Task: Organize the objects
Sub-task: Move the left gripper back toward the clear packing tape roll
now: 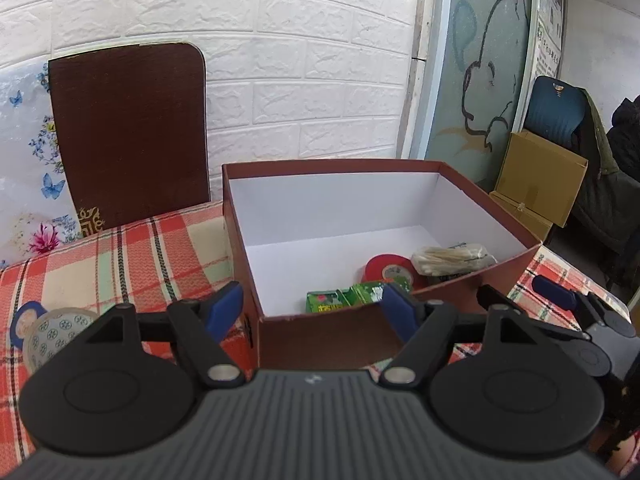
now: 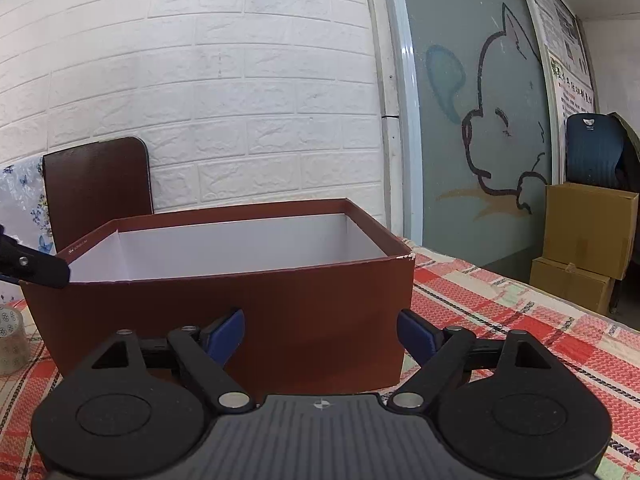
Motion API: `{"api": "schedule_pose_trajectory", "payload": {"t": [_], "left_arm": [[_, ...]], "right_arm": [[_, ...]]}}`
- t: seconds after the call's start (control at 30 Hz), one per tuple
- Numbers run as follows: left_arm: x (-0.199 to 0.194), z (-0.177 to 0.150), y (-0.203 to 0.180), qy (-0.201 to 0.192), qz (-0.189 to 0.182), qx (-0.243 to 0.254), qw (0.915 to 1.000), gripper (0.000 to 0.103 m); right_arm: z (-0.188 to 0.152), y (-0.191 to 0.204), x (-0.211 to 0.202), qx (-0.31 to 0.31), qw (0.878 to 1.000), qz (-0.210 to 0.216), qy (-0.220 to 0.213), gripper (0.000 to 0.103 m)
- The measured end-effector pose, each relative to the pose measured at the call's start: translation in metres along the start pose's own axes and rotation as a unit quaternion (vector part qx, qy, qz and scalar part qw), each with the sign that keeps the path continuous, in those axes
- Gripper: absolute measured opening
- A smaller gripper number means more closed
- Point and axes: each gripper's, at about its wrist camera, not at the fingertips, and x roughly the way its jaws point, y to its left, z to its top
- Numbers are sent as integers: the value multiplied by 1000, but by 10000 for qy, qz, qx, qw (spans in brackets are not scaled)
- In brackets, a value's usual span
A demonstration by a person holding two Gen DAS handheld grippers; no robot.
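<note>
Both my tools, left tool (image 1: 310,308) and right tool (image 2: 320,334), are spread and carry nothing. Ahead, the open brown cardboard box (image 1: 320,334) already holds a red tape roll (image 1: 390,268), green packets (image 1: 340,300) and a bagged bundle (image 1: 454,258). Left of my left tool, a patterned clear tape roll (image 1: 52,334) waits on the checked counter (image 1: 120,256).

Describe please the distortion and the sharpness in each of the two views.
Left wrist view: the white brick wall bows from fisheye distortion; the box is sharp. Right wrist view: the door frame curves; dark corners; the tablecloth stays crisp.
</note>
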Motion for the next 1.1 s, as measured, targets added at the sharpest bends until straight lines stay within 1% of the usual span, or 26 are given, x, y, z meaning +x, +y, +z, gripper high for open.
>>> {"api": "schedule_pose_trajectory", "payload": {"t": [0.1, 0.2, 0.27, 0.3, 0.37, 0.43, 0.5, 0.63, 0.77, 0.9, 1.1], "left_arm": [[-11, -6, -10, 145, 141, 44, 9998, 78], [-20, -18, -18, 419, 324, 204, 9984, 79], [-23, -30, -20, 686, 519, 302, 9958, 79], [-24, -36, -19, 833, 584, 295, 9944, 79], [-26, -49, -13, 1114, 686, 205, 9912, 79], [-31, -60, -6, 1295, 776, 132, 9884, 79], [-40, -69, 2, 1364, 870, 74, 9868, 79], [-57, -83, 18, 1411, 1065, -2, 9843, 79], [-69, -95, 35, 1477, 1218, -145, 9814, 79], [-77, -107, 55, 1524, 1363, -331, 9783, 80], [-92, -123, 92, 1567, 1645, -733, 9711, 80]], "right_arm": [[4, 2, -2, 53, 9995, -84, 292, 83], [-1, -4, -5, 525, 9937, 117, 980, 83], [-9, -2, -10, 541, 9892, 182, 1353, 82], [-12, 1, -14, 487, 9882, 198, 1436, 82], [-16, 10, -25, 363, 9875, 237, 1515, 82], [-21, 19, -35, 246, 9858, 302, 1633, 82], [-26, 28, -43, 188, 9836, 361, 1756, 83], [-34, 48, -58, -24, 9822, 414, 1834, 85], [-39, 78, -72, -316, 9796, 531, 1910, 88], [-44, 112, -81, -613, 9740, 857, 2005, 89], [-53, 169, -96, -1298, 9568, 1578, 2069, 89]]}}
